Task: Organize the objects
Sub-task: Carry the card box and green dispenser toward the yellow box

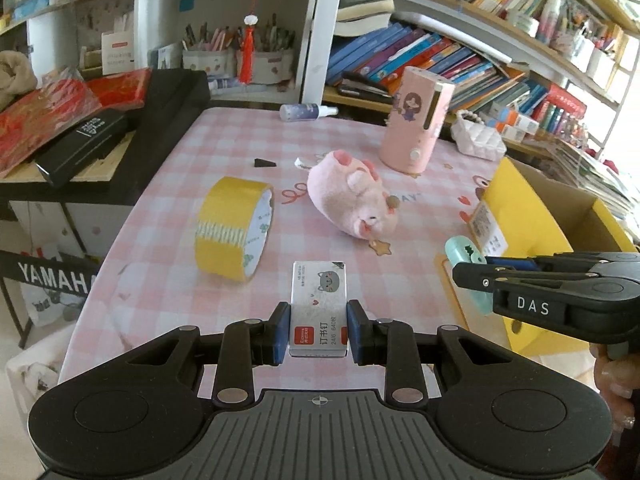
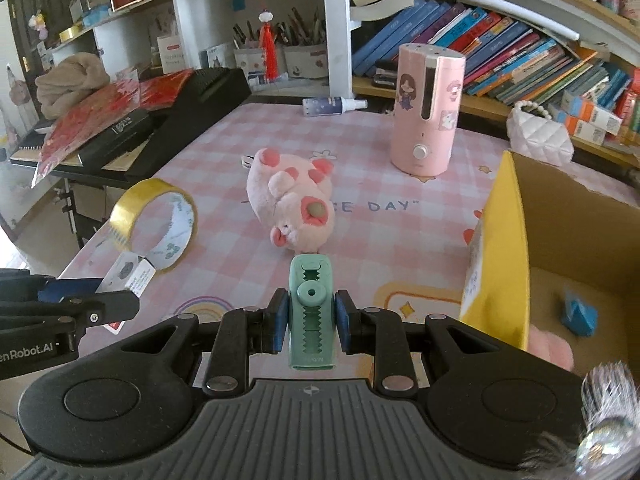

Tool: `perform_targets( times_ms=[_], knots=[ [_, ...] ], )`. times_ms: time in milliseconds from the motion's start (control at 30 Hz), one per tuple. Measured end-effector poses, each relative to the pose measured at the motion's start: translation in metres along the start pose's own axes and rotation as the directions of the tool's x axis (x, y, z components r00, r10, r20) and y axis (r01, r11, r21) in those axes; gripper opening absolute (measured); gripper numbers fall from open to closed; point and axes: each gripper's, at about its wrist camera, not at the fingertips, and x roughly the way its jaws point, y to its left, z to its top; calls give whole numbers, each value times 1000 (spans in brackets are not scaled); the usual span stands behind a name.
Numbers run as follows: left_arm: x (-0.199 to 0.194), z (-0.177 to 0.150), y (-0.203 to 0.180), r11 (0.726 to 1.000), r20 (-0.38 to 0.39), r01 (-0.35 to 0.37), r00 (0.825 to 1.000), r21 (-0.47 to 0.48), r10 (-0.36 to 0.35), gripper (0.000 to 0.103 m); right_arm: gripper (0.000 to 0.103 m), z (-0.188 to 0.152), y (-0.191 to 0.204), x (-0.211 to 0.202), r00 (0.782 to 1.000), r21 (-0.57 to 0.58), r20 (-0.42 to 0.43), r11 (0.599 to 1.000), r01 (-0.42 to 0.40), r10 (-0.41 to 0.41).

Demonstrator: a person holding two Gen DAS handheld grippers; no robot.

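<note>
My left gripper (image 1: 319, 330) is shut on a small white staples box (image 1: 319, 307) with a grey cat print, held above the pink checked table (image 1: 224, 148). It also shows in the right wrist view (image 2: 130, 277). My right gripper (image 2: 311, 322) is shut on a mint green clip-like tool (image 2: 311, 312), held beside the open yellow cardboard box (image 2: 504, 248). The tool shows in the left wrist view (image 1: 468, 258) too. A pink plush pig (image 1: 352, 196) lies mid-table. A yellow tape roll (image 1: 234, 228) stands on edge at the left.
A pink humidifier (image 2: 428, 112) stands at the back, a small spray bottle (image 2: 332, 105) lies behind it. The yellow box holds a blue item (image 2: 580, 314) and something pink. A black keyboard with red packets (image 1: 80, 128) flanks the left. Bookshelves stand behind.
</note>
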Motion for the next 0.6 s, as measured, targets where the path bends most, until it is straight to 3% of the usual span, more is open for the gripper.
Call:
perform_targets(
  times_ms=[600],
  knots=[
    [-58,-52,-11,991,-11,92,996,100,-91,28,23,-65,27,-65,998,103,-5,993,64,-64]
  ],
)
